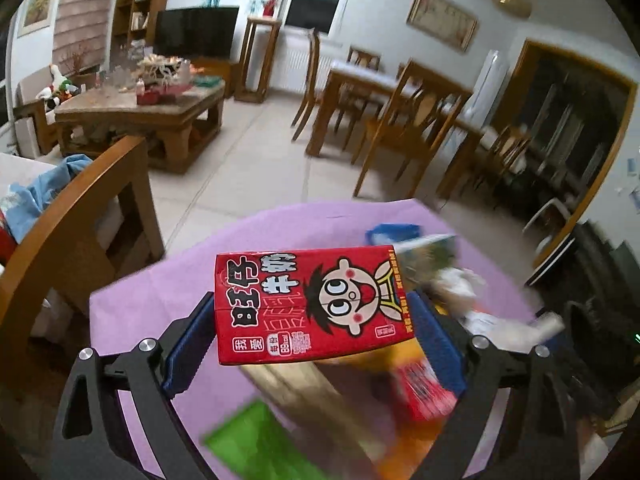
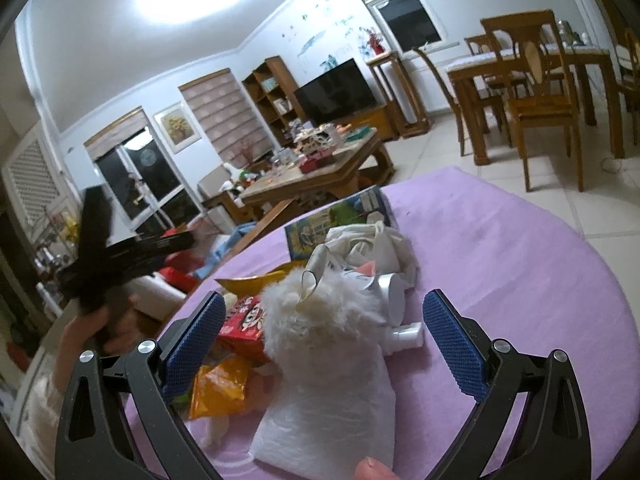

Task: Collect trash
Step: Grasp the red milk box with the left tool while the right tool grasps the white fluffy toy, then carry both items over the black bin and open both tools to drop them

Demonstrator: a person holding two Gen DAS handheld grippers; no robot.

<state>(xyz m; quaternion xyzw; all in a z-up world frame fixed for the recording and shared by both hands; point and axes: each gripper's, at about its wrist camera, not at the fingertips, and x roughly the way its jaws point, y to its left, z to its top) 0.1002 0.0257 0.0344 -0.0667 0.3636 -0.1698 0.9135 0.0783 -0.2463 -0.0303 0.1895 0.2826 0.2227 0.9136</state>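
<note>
Left claw clamps a red milk carton above the purple-clothed worktop. Right claw hangs spread over tissues, wrappers at 9 o'clock. Best carry the carton level; squeezing harder may crush it.

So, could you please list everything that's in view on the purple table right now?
Red rectangular milk carton: one, red, lifted, clamped in left claw.
Second red carton: one, red, lying in the pile.
Orange plastic wrapper: one, orange, near edge.
White paper towel: one, white, front of pile.
White fluffy wad: one, white, centre.
Blue printed box: one, blue, far side.
Purple tablecloth: one, purple.
Left claw: shut on carton.
Right claw: open over pile.
</note>
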